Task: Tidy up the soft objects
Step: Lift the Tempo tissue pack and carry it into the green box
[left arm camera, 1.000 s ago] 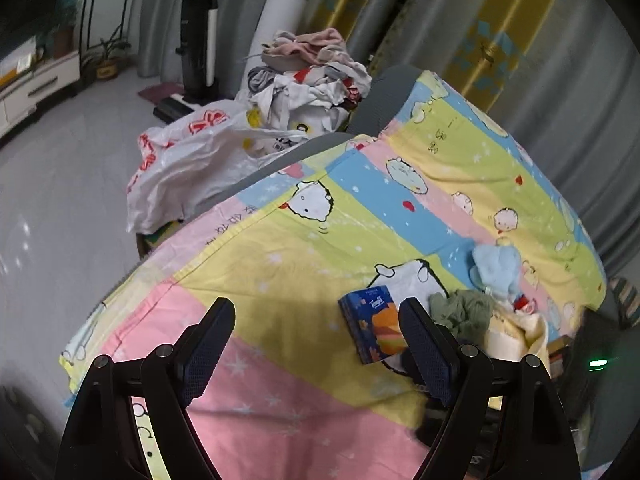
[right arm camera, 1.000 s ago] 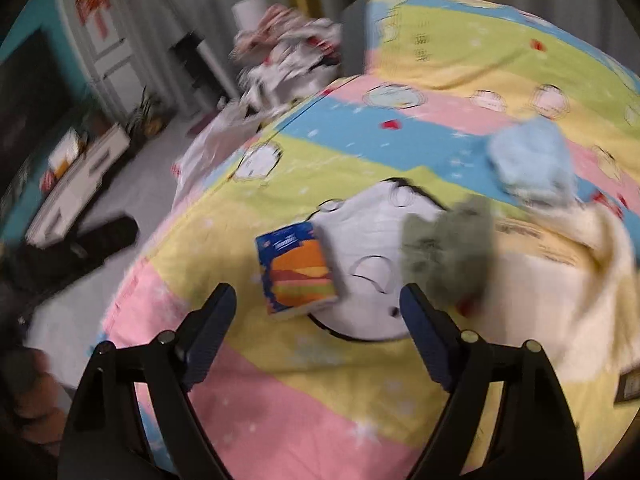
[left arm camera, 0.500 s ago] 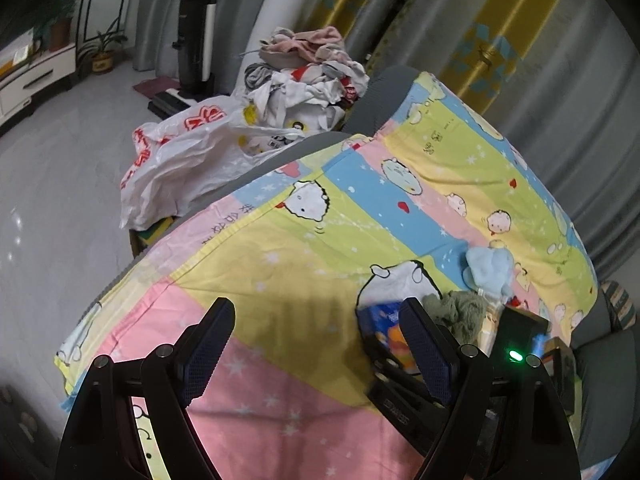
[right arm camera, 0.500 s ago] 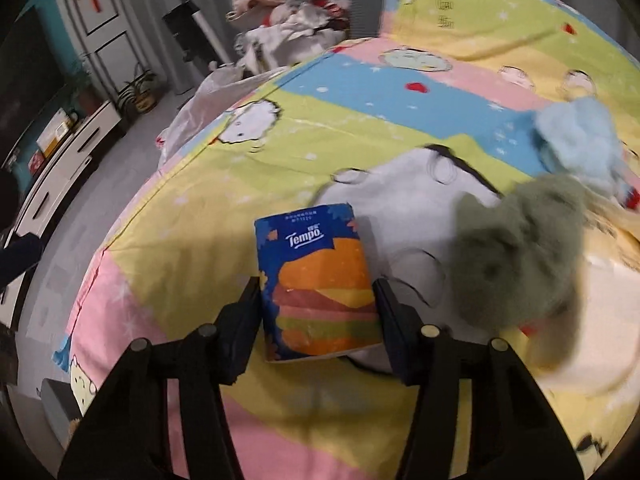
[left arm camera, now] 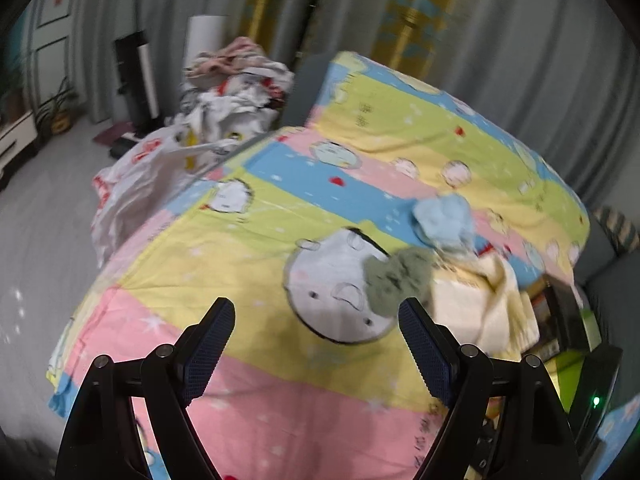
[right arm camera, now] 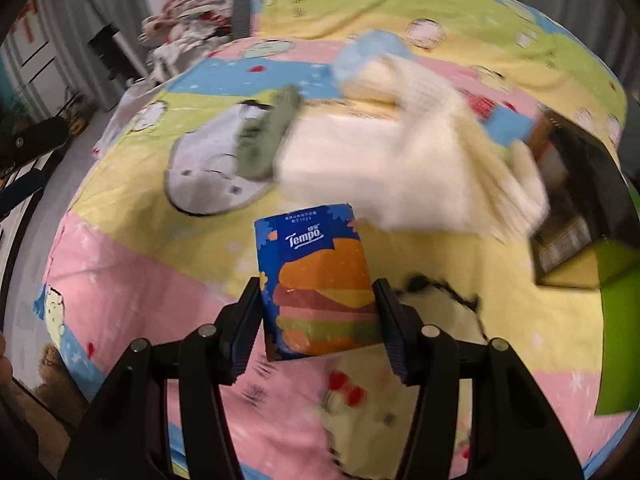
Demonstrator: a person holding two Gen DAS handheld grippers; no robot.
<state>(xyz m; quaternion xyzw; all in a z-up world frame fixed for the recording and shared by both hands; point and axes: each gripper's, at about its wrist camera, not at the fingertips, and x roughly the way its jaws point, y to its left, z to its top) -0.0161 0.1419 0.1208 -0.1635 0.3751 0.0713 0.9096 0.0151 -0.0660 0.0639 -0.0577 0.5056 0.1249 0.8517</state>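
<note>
My right gripper (right arm camera: 316, 300) is shut on a blue Tempo tissue pack (right arm camera: 318, 280) and holds it above the cartoon bedsheet (right arm camera: 160, 248). Behind it lie a cream cloth (right arm camera: 400, 164), a green cloth (right arm camera: 264, 136) and a light blue cloth (right arm camera: 372, 54). My left gripper (left arm camera: 316, 336) is open and empty above the sheet (left arm camera: 248, 248). In the left wrist view the green cloth (left arm camera: 396, 280) lies just beyond its right finger, with the light blue cloth (left arm camera: 442, 220) and cream cloth (left arm camera: 476, 304) beside it.
A dark box with a green flap (right arm camera: 576, 232) sits at the sheet's right edge; it also shows in the left wrist view (left arm camera: 560, 320). A heap of clothes (left arm camera: 232, 84) and a white plastic bag (left arm camera: 152, 172) stand beyond the far left corner. Grey floor (left arm camera: 40, 240) lies left.
My right gripper has closed on the tissue pack and lifted it off the sheet, moving right. The left gripper's view has swung right; the pack is gone from it.
</note>
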